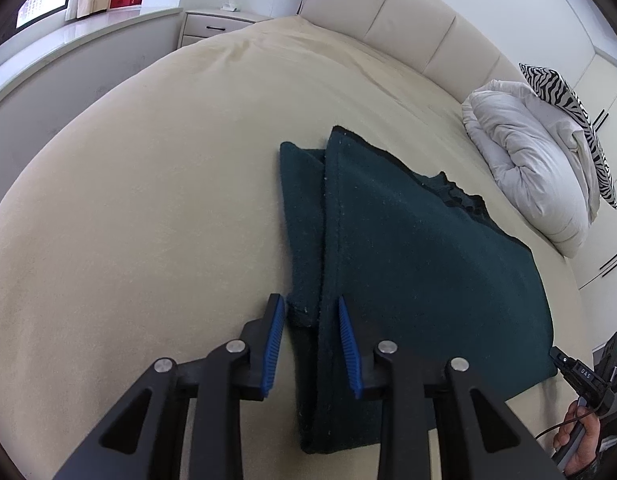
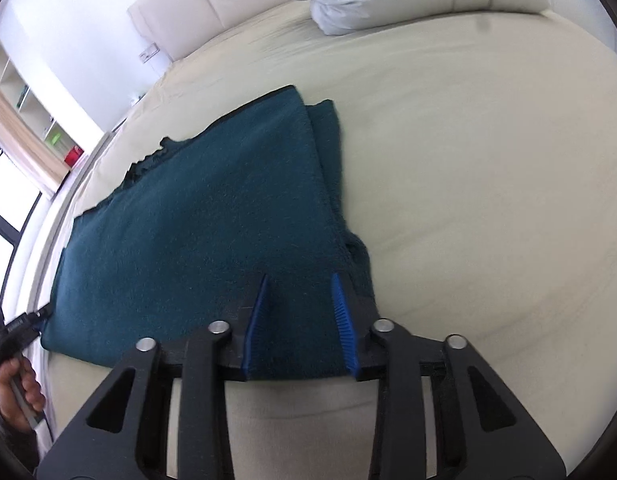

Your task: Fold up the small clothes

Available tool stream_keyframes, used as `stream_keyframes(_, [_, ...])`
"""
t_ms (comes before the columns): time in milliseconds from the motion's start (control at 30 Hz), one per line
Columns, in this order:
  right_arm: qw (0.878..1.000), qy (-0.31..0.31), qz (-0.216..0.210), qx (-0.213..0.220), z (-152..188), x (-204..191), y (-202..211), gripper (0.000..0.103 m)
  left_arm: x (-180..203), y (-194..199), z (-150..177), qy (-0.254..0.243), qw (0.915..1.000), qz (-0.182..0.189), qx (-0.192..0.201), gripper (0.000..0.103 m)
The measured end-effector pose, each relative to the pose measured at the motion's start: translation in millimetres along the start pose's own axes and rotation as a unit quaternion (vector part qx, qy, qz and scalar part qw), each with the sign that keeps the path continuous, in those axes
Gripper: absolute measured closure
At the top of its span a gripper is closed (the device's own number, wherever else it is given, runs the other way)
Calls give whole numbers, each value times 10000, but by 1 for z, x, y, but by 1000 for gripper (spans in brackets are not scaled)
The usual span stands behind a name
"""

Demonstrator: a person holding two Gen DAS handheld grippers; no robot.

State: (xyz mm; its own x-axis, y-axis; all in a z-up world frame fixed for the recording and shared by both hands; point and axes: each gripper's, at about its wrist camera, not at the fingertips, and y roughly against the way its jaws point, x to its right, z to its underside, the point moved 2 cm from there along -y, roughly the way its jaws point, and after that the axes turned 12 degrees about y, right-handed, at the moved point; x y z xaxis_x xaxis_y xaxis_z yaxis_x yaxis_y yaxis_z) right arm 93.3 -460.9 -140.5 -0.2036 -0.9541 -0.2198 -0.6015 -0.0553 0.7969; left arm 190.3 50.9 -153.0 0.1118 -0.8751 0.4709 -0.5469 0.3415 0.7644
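Note:
A dark teal fleece garment [image 1: 408, 240] lies flat on the beige bed, its side flaps folded inward. In the left wrist view my left gripper [image 1: 310, 306] has its blue pads on either side of the garment's near left folded edge and is shut on it. The right gripper's tip [image 1: 558, 354] shows at the garment's right corner. In the right wrist view the garment [image 2: 212, 208] fills the gap between the pads of my right gripper [image 2: 299, 280], shut on its near right edge. The left gripper [image 2: 42, 314] touches the far left corner there.
The bed sheet [image 1: 148, 180] spreads wide to the left. A folded white duvet [image 1: 528, 160] and a zebra-print pillow [image 1: 568, 112] sit at the right by the padded headboard [image 1: 408, 12]. A nightstand [image 1: 216, 24] stands behind. A person's hand [image 1: 576, 436] holds the right gripper.

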Motion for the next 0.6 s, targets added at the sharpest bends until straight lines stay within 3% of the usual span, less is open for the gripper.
stream_keyframes(233, [9999, -3, 96, -110, 1, -12, 27, 79, 46, 25, 0, -572, 9972, 230, 421, 73])
stream_keyframes(367, [9996, 119, 201, -178, 2, -18, 19, 79, 68, 12, 5, -937, 9949, 198, 317, 71])
stream_keyframes(433, [9996, -118, 200, -152, 5, -10, 20, 79, 66, 2, 10, -929, 9954, 154, 187, 71])
stream_keyframes(600, [9992, -182, 223, 277, 6, -2, 33, 79, 49, -16, 20, -840, 9964, 45, 21, 71])
